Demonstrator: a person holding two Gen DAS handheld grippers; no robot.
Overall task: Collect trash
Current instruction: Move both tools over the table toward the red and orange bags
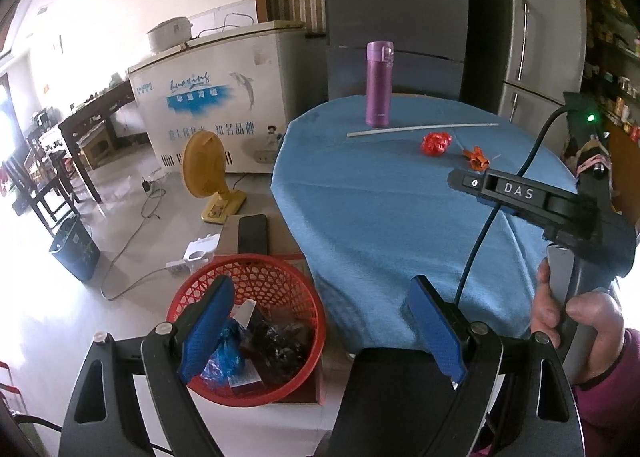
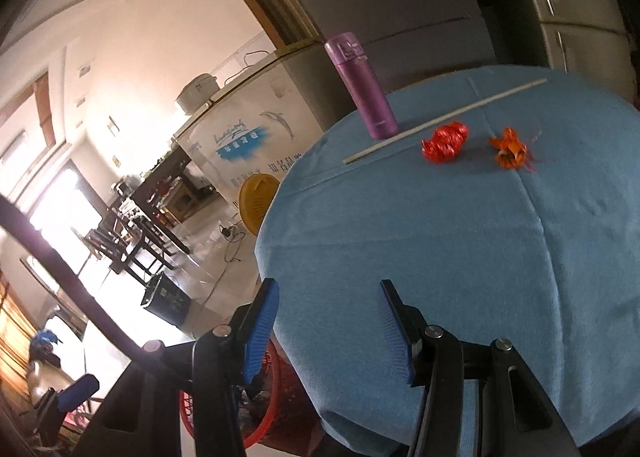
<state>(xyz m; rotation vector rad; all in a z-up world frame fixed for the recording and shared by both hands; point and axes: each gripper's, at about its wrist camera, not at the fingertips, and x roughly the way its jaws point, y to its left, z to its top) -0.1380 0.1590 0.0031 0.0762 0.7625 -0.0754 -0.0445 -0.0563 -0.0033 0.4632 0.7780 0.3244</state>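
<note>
At the bottom of the left wrist view the left gripper is held with jaws spread and empty, above the red basket at lower left. The right gripper is likewise released over the near table edge. A fresh pickup seems due — the red wrapper, orange scrap and white stick lie at upper right, beside the purple flask, so a forward reach is called for.
</note>
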